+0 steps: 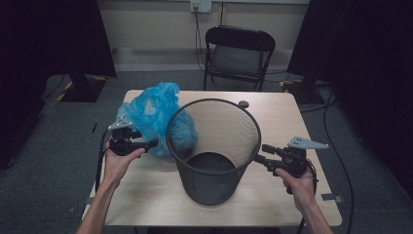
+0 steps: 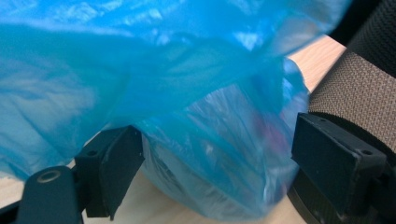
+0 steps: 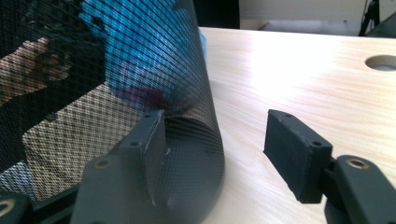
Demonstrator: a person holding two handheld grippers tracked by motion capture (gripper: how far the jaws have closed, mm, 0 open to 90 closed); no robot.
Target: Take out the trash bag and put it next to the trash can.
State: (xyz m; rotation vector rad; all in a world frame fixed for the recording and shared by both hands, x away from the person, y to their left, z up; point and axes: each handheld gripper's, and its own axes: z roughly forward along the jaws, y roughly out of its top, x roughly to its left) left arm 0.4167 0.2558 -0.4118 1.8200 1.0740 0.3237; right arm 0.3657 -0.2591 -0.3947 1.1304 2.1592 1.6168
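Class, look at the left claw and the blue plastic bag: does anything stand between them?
Nothing visible does. The left claw is open, and the blue plastic bag already bulges between its jaws, beside the mesh bin.

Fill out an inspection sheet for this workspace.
Surface: wooden table, with a round hole near the far edge.
Job's things: black mesh bin upright mid-table; blue bag against its left side.
Clutter: nothing seen.
Grippers: left gripper open, bag between its jaws, pads not pressing; right gripper open, its jaws astride the bin's wall.
Cables: one trails from each gripper; more lie on the floor at the right; one hangs from the wall socket.
Surroundings: folding chair behind the table, grey carpet, dark curtains on both sides.
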